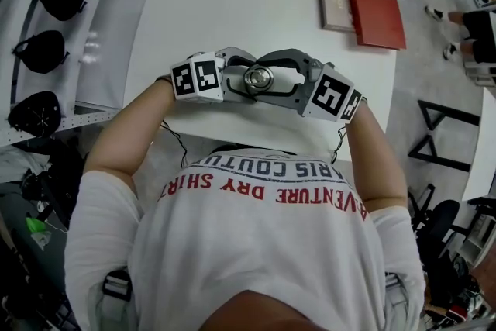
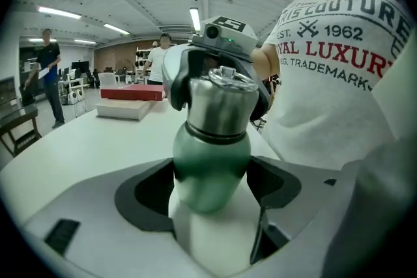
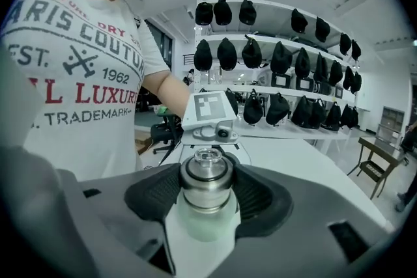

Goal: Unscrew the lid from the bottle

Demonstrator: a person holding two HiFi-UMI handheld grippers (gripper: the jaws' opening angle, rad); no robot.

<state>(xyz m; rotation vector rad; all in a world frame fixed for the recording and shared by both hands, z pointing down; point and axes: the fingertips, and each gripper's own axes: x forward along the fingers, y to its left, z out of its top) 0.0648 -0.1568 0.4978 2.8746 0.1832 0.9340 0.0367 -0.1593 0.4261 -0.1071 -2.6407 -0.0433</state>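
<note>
Above the white table's [image 1: 232,4] near edge both grippers meet on a bottle [image 1: 258,78], seen from above. In the left gripper view its green body [image 2: 212,159] sits between the dark pads of my left gripper [image 2: 210,185], which is shut on it. The steel lid [image 2: 218,107] rises above, and my right gripper [image 2: 218,84] reaches round it from behind. In the right gripper view the lid [image 3: 206,179] is clamped between the ribbed pads of the right gripper [image 3: 206,189], with the pale green body [image 3: 205,221] below. From the head, the left gripper [image 1: 242,81] and right gripper [image 1: 273,79] face each other.
A red box [image 1: 374,5] and a flat pale box [image 1: 335,4] lie at the table's far right. A shelf rack of black caps [image 1: 43,50] runs along the left. Black chairs [image 1: 442,128] and someone's feet [image 1: 449,19] are at the right; people [image 2: 49,68] stand far off.
</note>
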